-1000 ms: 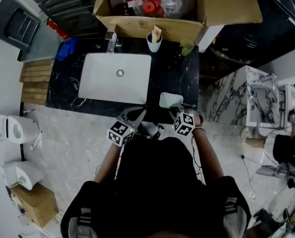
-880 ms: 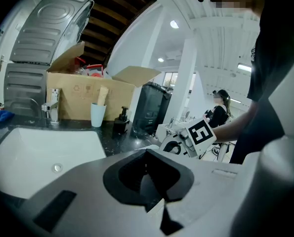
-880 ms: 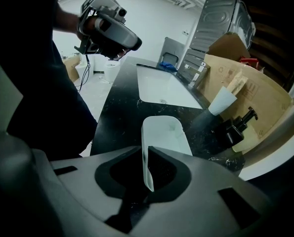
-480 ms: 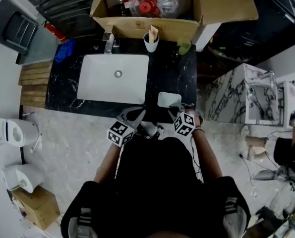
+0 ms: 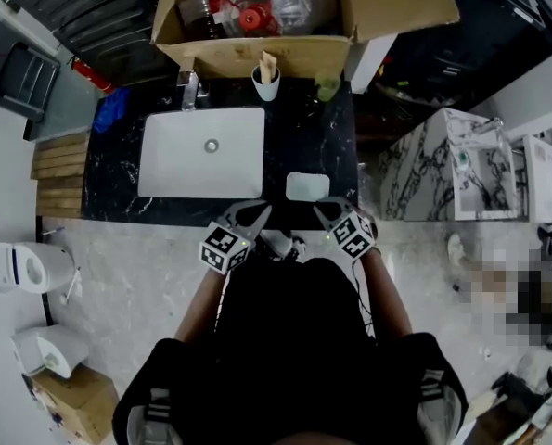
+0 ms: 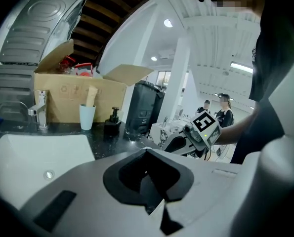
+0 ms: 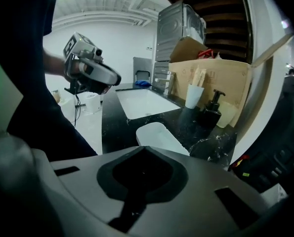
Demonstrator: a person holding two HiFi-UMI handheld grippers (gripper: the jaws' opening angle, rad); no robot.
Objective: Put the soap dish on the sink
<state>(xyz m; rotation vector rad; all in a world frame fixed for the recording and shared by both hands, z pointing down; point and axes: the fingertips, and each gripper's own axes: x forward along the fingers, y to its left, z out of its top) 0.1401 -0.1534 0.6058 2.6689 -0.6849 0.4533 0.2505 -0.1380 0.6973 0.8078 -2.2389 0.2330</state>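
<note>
The white soap dish point(image 5: 307, 186) lies on the black counter point(image 5: 317, 142), just right of the white sink basin point(image 5: 201, 153). It shows close ahead in the right gripper view point(image 7: 159, 136), apart from the jaws. My right gripper point(image 5: 324, 208) hovers at the counter's front edge, just behind the dish, shut and holding nothing point(image 7: 144, 149). My left gripper point(image 5: 257, 210) sits at the front edge near the sink's right corner, also shut and holding nothing point(image 6: 147, 151). The basin rim point(image 6: 38, 154) shows to its left.
An open cardboard box point(image 5: 257, 26) full of items stands behind the sink. Along the counter's back are a faucet point(image 5: 188, 86), a cup point(image 5: 265, 83), a black pump bottle point(image 7: 212, 110) and a pale green container point(image 5: 327, 88). A marble-patterned unit point(image 5: 442, 170) stands to the right.
The head camera has shifted, so the counter sits further left in view. The right gripper has drawn slightly back and right from the dish. The dish stays on the counter.
</note>
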